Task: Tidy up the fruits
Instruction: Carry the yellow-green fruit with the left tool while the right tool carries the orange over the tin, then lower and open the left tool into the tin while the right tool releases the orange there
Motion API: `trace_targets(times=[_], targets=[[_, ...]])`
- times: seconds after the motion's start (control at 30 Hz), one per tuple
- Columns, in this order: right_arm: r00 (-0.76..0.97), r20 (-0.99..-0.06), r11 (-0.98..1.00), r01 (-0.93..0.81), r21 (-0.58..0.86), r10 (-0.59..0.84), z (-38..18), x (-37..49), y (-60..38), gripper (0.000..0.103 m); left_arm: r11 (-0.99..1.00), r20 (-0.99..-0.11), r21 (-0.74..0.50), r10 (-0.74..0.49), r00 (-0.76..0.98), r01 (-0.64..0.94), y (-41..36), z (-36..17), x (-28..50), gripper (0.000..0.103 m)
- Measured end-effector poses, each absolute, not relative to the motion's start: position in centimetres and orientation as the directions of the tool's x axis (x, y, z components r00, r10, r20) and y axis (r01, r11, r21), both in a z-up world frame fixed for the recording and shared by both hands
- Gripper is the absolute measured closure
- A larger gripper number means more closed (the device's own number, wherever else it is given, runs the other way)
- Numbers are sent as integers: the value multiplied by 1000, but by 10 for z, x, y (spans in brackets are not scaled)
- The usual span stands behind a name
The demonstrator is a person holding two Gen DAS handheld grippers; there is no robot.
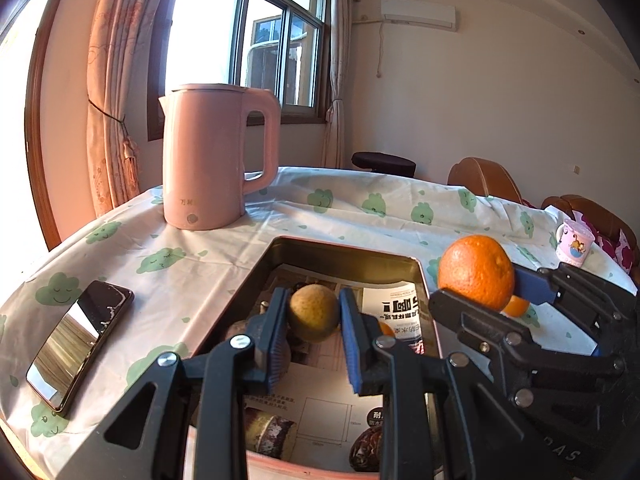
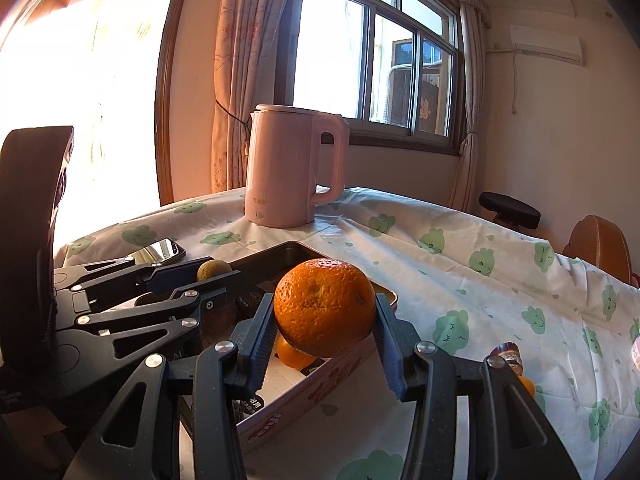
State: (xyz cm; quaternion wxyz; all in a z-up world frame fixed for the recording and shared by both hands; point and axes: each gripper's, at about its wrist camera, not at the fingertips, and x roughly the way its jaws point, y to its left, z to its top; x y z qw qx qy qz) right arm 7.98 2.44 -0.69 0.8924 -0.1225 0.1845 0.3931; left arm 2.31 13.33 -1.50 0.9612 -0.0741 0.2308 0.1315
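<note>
My left gripper (image 1: 314, 316) is shut on a yellow-brown round fruit (image 1: 314, 312) and holds it above the metal tin tray (image 1: 340, 254), which is lined with printed paper. My right gripper (image 2: 325, 332) is shut on a large orange (image 2: 325, 306) and holds it over the tray's right edge (image 2: 320, 376). The orange also shows in the left wrist view (image 1: 476, 270), the yellow-brown fruit in the right wrist view (image 2: 213, 269). A small orange (image 2: 294, 354) lies in the tray below the large one. Another small orange (image 1: 517, 306) lies on the cloth right of the tray.
A pink kettle (image 1: 218, 156) stands behind the tray. A phone (image 1: 80, 338) lies on the cloth at the left. A pink mug (image 1: 574, 242) stands at the table's right edge. Dark fruits or pictures (image 1: 366, 450) show at the tray's near end. Chairs stand behind the table.
</note>
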Motion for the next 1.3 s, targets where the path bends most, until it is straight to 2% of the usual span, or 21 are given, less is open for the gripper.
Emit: trace_targets(times=[0.5, 0.9, 1.3], targets=[[601, -464, 644, -761, -80, 651, -18, 80, 43, 54, 948, -497, -80, 228, 837, -307, 146, -20, 20, 76], [563, -546, 640, -766, -62, 621, -26, 91, 52, 54, 952, -544, -55, 225, 809, -302, 147, -28, 27, 76], [528, -588, 626, -778, -45, 614, -31, 96, 55, 54, 952, -547, -15, 248, 800, -306, 145, -29, 29, 76]])
